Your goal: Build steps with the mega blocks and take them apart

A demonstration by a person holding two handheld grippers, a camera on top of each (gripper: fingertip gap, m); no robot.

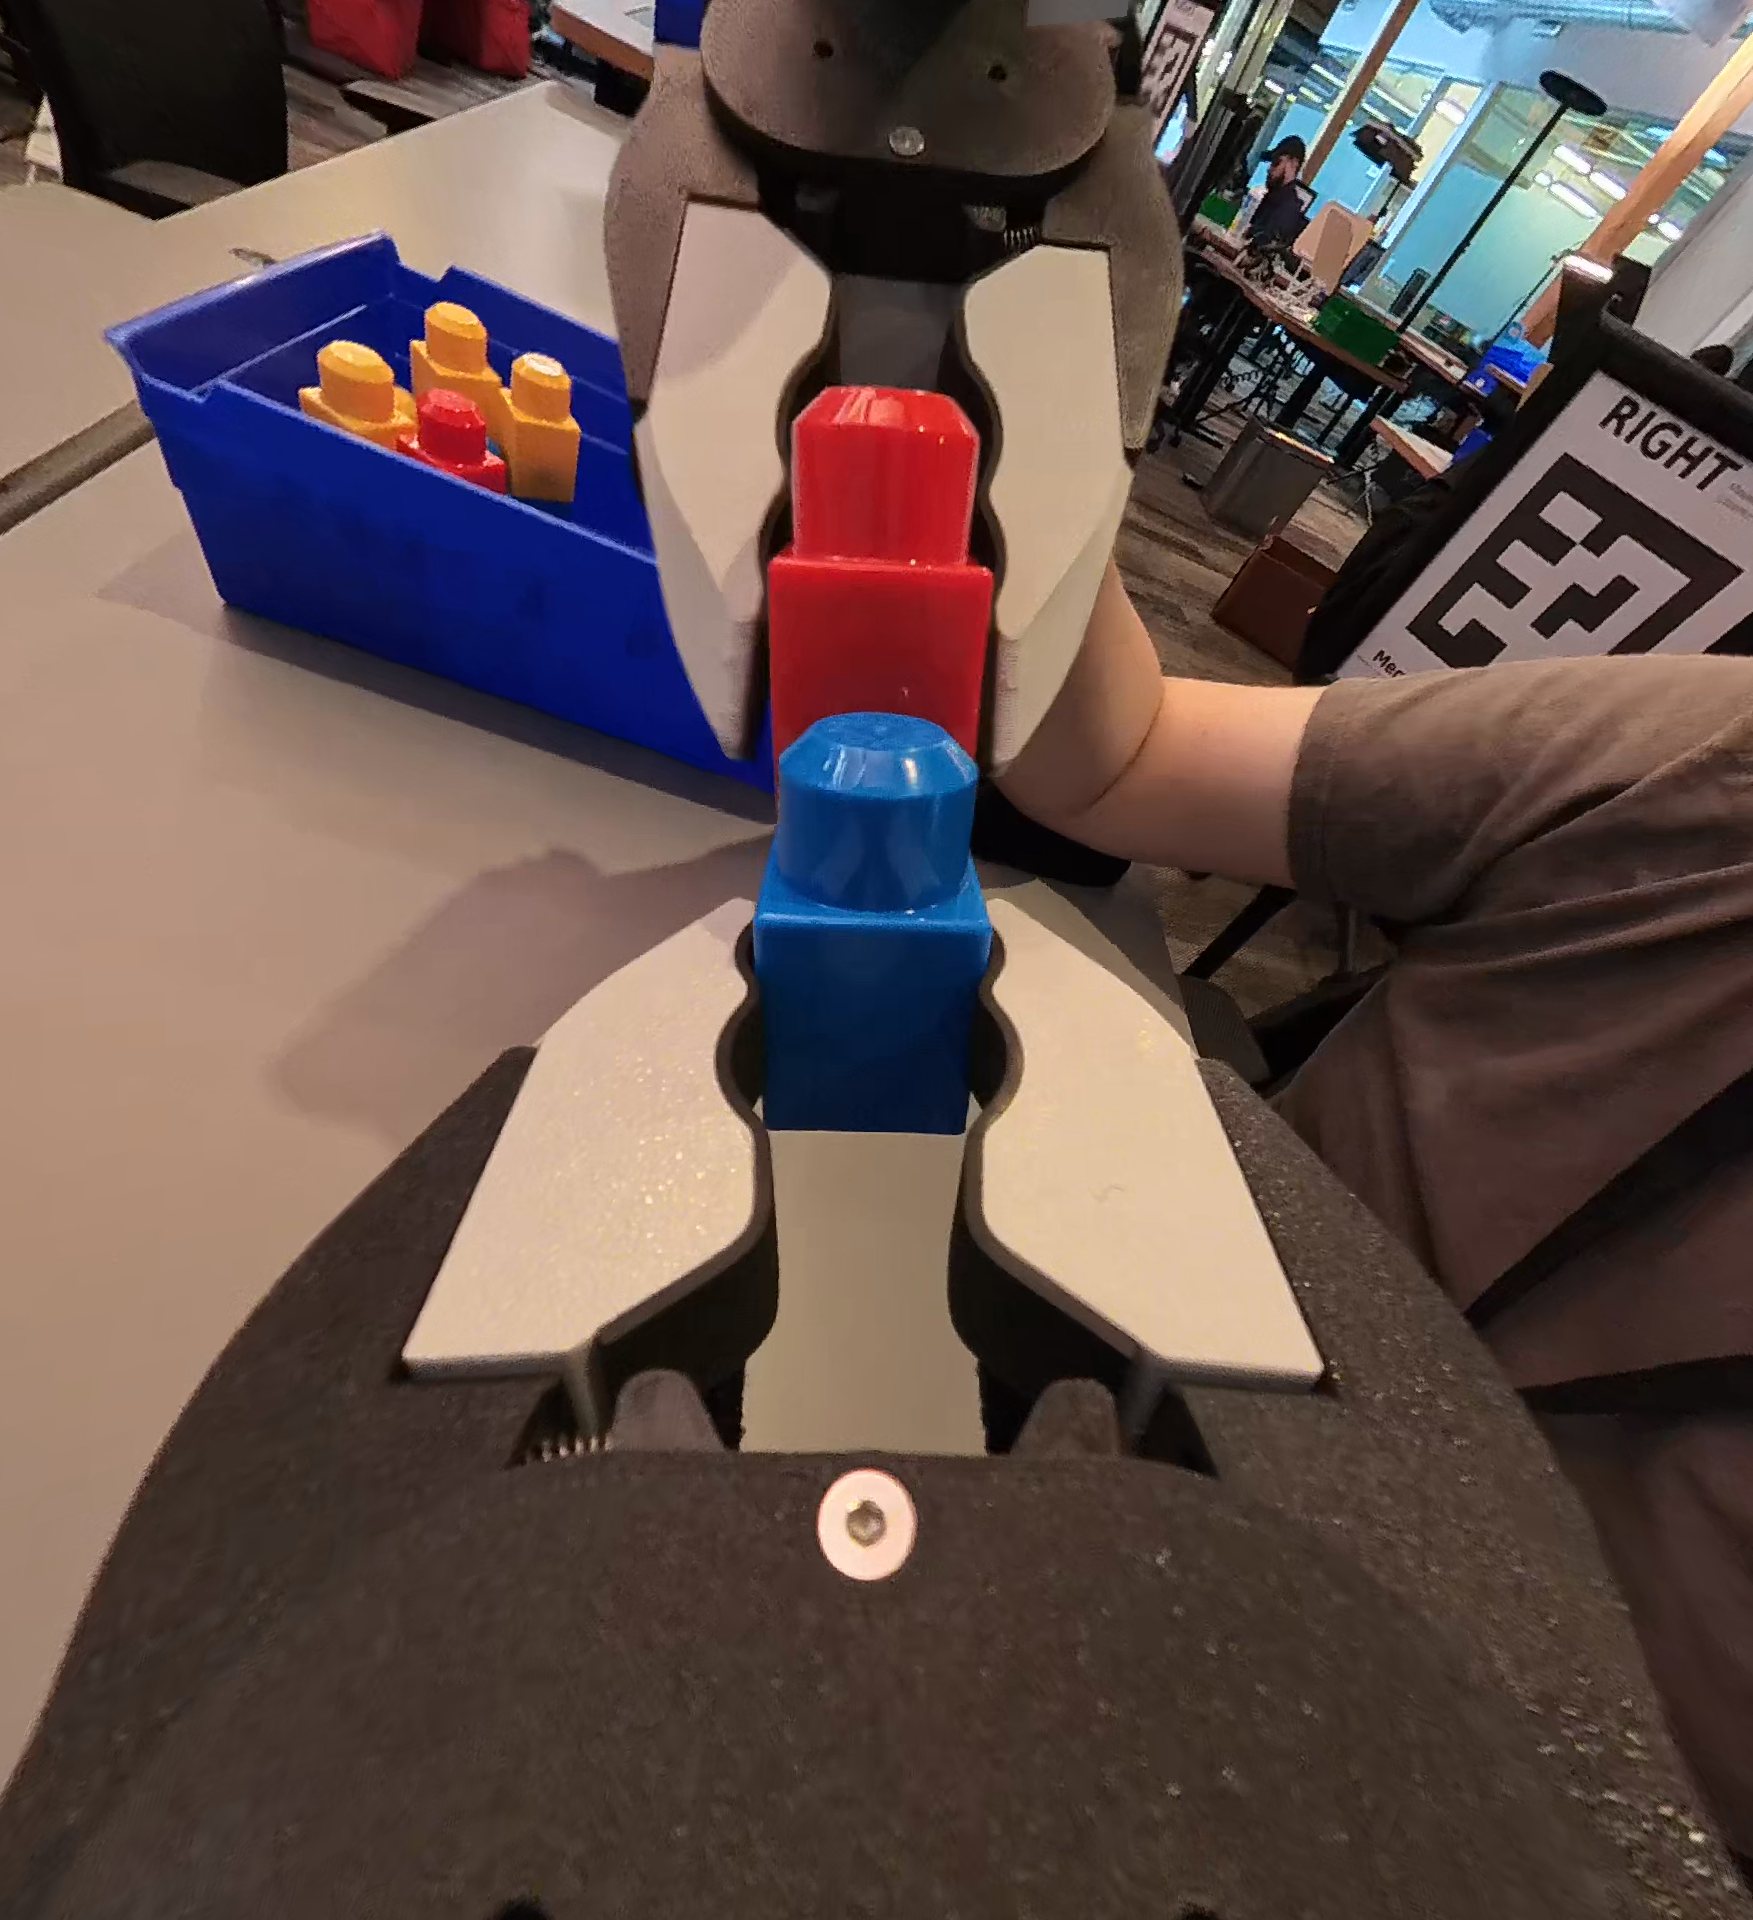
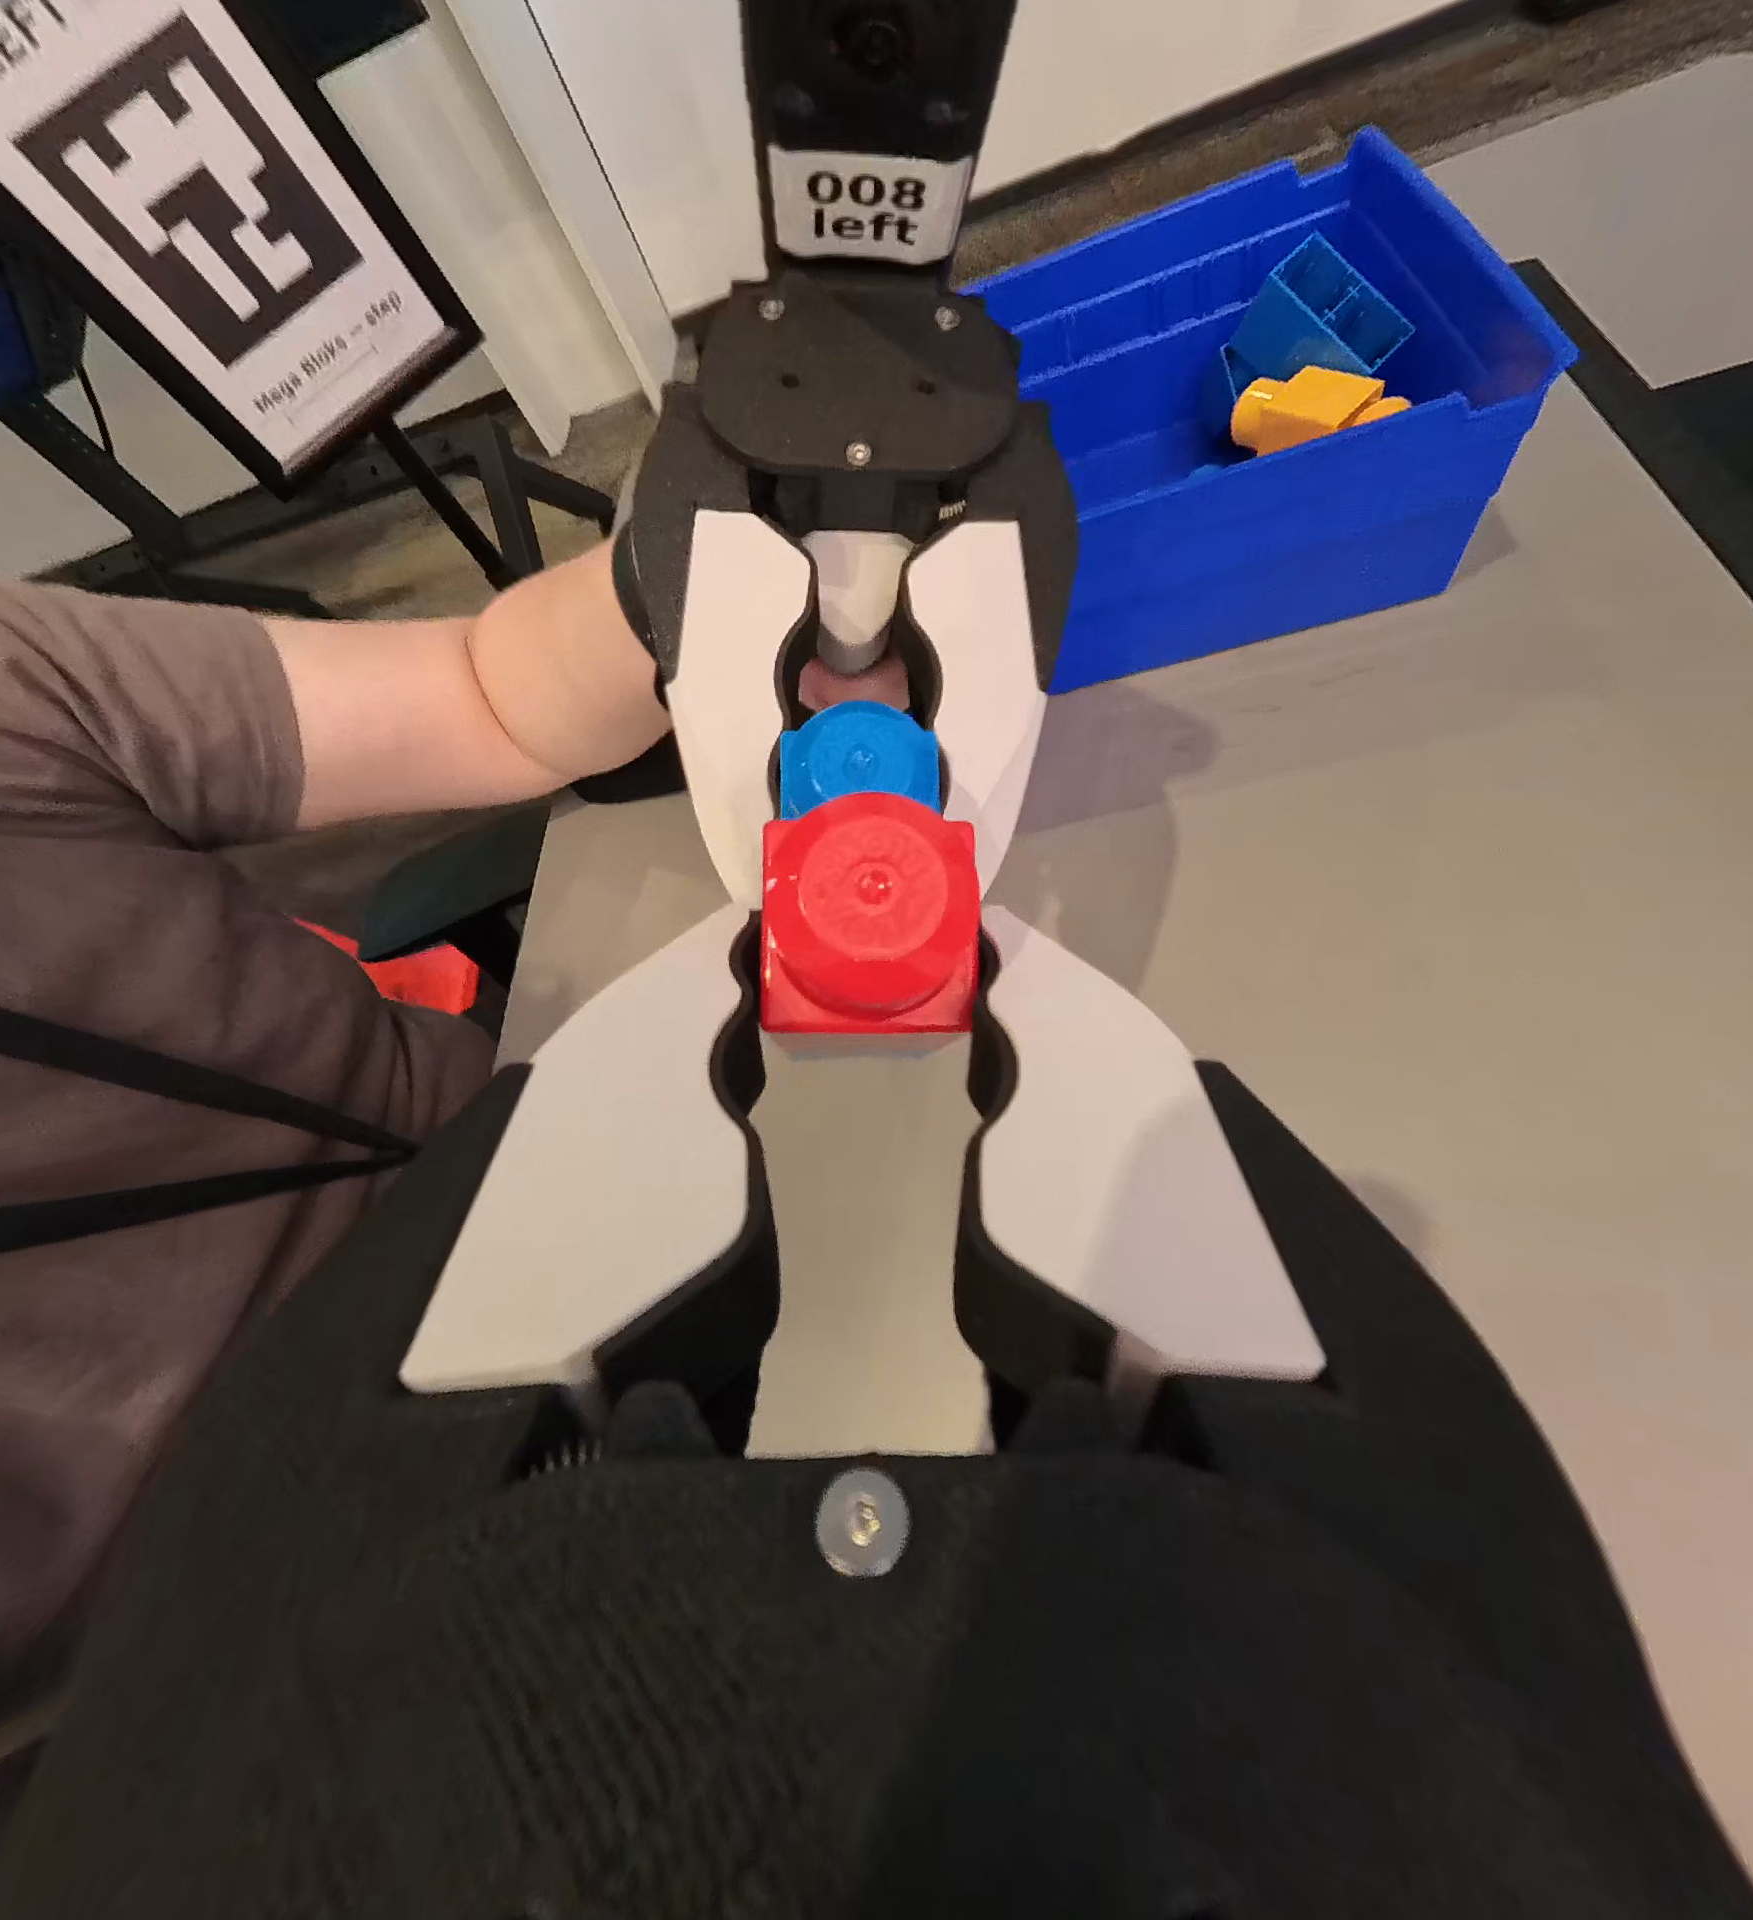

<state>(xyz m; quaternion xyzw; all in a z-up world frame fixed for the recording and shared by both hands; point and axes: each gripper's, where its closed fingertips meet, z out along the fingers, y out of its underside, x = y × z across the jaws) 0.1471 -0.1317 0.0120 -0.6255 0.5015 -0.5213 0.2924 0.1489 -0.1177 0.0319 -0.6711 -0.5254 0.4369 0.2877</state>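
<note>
In the left wrist view my left gripper [image 1: 867, 935] is shut on a blue block [image 1: 867, 1018], stud up, above the grey table [image 1: 228, 935]. My right gripper [image 1: 872, 727] comes in from the far side, shut on a red block [image 1: 882, 623] that sits just behind and higher than the blue stud. In the right wrist view my right gripper [image 2: 867, 935] holds the red block [image 2: 867, 914] and the left gripper [image 2: 856, 831] holds the blue block [image 2: 856, 753] right behind it. The two blocks touch; I cannot tell whether they are joined.
A blue bin [image 1: 384, 561] stands on the table at the left with yellow blocks [image 1: 456, 384] and a small red block [image 1: 451, 436]. In the right wrist view the bin [image 2: 1267, 540] holds a blue block and a yellow block. A person's forearm [image 1: 1215, 769] and marker boards are nearby. The tips of both grippers are at nearly the same place.
</note>
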